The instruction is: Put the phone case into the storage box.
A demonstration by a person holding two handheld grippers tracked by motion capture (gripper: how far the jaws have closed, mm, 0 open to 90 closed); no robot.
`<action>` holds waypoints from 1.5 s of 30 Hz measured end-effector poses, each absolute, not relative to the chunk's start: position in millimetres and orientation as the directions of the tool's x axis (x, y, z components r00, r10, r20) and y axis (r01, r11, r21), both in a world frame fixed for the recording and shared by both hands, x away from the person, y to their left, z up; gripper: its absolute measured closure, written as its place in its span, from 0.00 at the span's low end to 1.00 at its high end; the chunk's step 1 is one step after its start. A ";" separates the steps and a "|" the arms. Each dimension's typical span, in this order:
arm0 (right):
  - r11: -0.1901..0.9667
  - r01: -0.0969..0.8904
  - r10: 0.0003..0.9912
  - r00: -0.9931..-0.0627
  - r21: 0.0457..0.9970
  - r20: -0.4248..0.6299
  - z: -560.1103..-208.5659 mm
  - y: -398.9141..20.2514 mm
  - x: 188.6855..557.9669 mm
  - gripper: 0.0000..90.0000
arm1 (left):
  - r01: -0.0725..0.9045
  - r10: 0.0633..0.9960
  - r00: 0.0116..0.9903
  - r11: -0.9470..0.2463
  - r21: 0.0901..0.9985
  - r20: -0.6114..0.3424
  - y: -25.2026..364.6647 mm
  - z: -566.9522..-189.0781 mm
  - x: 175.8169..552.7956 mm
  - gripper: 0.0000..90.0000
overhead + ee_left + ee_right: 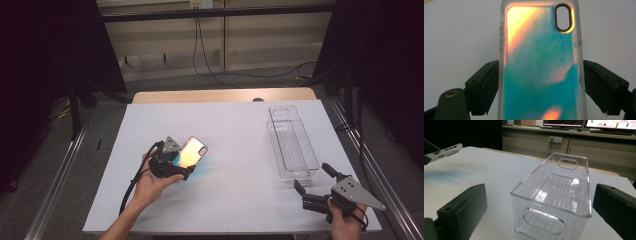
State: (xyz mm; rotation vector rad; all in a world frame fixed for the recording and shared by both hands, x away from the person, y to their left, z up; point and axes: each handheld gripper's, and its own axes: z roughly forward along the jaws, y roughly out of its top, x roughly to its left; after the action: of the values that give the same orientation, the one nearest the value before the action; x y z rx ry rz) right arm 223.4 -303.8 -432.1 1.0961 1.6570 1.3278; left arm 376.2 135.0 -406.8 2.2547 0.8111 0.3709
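An iridescent phone case (192, 150), teal and orange with a clear rim, is held tilted a little above the white table (235, 125). My left gripper (182, 162) is shut on it across its width. In the left gripper view both fingers (485, 85) press the case's (541, 70) long edges, camera cutout at the far end. A clear plastic bin (274, 135) stands empty at the right, lengthwise. My right gripper (312, 177) is open just before its near end, with the bin's near wall (544, 220) between and beyond the jaws. The case (447, 151) shows far left there.
The table's wooden far edge (225, 95) shows beyond the white cover. Black cables (210, 65) run over the floor behind it, and metal rails (55, 175) flank the table. Monitors (609, 123) stand on a counter beyond the bin.
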 end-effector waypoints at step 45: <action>0.224 0.319 0.834 -0.552 0.921 -0.012 -409.3 -218.9 266.0 0.12 | 0.302 0.622 0.765 -0.572 0.763 0.164 83.4 -397.3 355.8 0.19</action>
State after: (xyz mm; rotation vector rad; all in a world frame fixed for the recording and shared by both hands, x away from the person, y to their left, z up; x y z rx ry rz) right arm 266.0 -218.9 -409.3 1.0580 1.9863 1.3083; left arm 355.8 83.4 -397.3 2.2013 0.6863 0.5445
